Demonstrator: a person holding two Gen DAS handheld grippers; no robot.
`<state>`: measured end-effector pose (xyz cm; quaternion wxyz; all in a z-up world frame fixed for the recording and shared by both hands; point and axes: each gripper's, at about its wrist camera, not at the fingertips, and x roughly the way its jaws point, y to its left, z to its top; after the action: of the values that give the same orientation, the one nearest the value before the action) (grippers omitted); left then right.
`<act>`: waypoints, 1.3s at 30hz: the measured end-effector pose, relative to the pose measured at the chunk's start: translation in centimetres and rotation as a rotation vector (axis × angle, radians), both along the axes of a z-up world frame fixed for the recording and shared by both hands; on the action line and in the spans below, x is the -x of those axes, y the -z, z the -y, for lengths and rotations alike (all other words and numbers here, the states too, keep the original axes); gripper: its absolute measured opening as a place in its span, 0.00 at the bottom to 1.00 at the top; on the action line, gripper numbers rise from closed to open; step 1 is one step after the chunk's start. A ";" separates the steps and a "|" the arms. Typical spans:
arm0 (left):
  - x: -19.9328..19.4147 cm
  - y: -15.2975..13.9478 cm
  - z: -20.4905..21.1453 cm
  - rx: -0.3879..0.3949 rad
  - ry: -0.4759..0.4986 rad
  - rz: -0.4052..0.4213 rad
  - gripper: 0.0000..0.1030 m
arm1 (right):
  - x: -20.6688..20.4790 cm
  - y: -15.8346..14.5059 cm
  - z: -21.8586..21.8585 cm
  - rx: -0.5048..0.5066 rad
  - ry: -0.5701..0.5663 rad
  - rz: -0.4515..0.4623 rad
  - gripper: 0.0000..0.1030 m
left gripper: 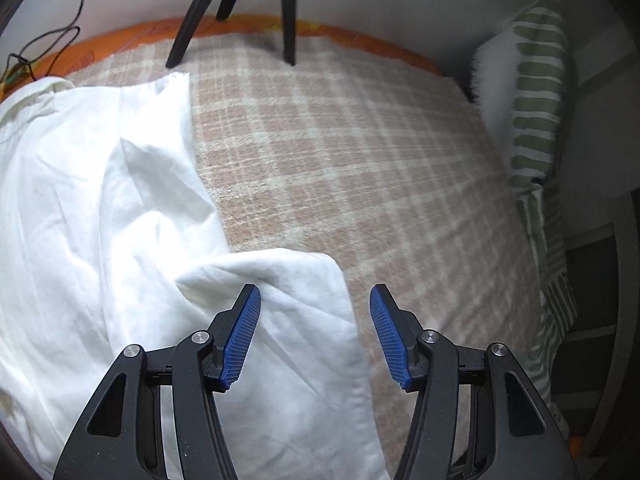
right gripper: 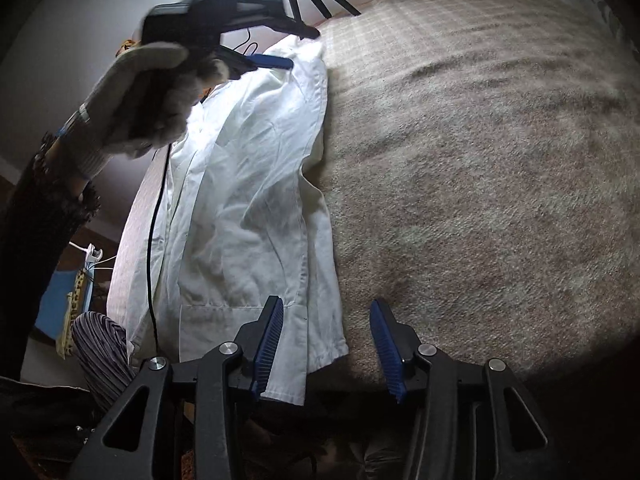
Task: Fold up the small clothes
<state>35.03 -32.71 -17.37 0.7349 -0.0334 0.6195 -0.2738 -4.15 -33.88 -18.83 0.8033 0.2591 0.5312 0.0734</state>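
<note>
In the left wrist view, the left claw (left gripper: 315, 304) is seen with its jaws apart and nothing pinched; the blue pads (left gripper: 240, 340) hang over a folded-over corner of the white garment (left gripper: 100, 208), which lies on the plaid blanket (left gripper: 340, 152) of the bed and fills the frame from 7 to 10 o'clock. The corner appears to have been laid there as one fold, with the claw hovering above it, probably for the next grasp. Black tripod legs (left gripper: 288, 12) are planted on the blanket at 12 o'clock, a green striped pillow (left gripper: 536, 92) is propped at 2 o'clock, and a thin cable (left gripper: 52, 40) trails at 11 o'clock; none of these is judged to block the garment. In the right wrist view, the right claw (right gripper: 325, 320) is likewise seen open and empty, its left pad over the garment's lower hem (right gripper: 280, 360) at the bed's near edge, presumably placed to take that edge. The garment is stretched lengthwise from 6 towards 12 o'clock. At 10 o'clock a gloved hand (right gripper: 148, 96) is seen holding the other claw above the far end of the cloth. A black cord (right gripper: 154, 240) runs along the garment's left edge and could snag a fold. Striped fabric (right gripper: 104, 344) is visible at 8 o'clock, below the bed.
</note>
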 end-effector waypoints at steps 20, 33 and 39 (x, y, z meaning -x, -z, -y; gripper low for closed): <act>-0.6 -0.4 0.6 -0.074 0.049 0.094 0.56 | 0.6 -3.2 -6.4 0.198 -0.125 0.134 0.00; 4.0 2.2 4.5 -0.335 0.197 0.168 0.76 | -0.2 -3.2 -11.5 0.278 -0.253 0.183 0.00; 3.1 1.8 1.8 -0.209 0.131 0.171 0.60 | 0.1 -3.1 -11.7 0.288 -0.259 0.187 0.00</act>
<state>31.88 -34.51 -19.16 0.7650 0.1075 0.5807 -0.2570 -4.21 -22.15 -15.73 0.8617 0.0633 0.4882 0.1231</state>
